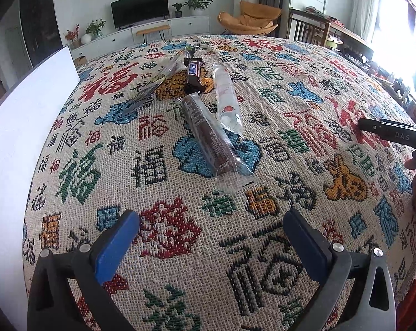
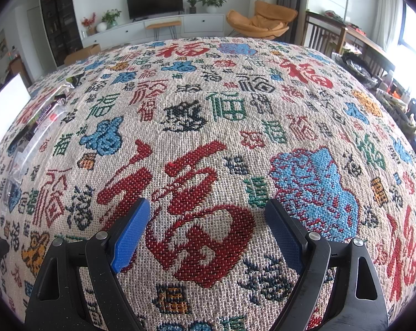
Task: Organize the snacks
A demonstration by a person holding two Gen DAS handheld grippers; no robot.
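Though ahead, snacks [image 1: 208, 127] beyond left gripper [image 1: 210, 234].

福 characters woven across tablecloth [image 1: 163, 231], "DAS" on black device [image 1: 392, 132]

The left gripper [image 1: 212, 227] is built of two matte black plastic fingers, each faced with a blue textured pad [image 1: 116, 245] and fastened with round silver screws; triangular cut-outs are seen in the outer arms. The right gripper [image 2: 206, 223] is made the same, with blue pads [image 2: 130, 234]
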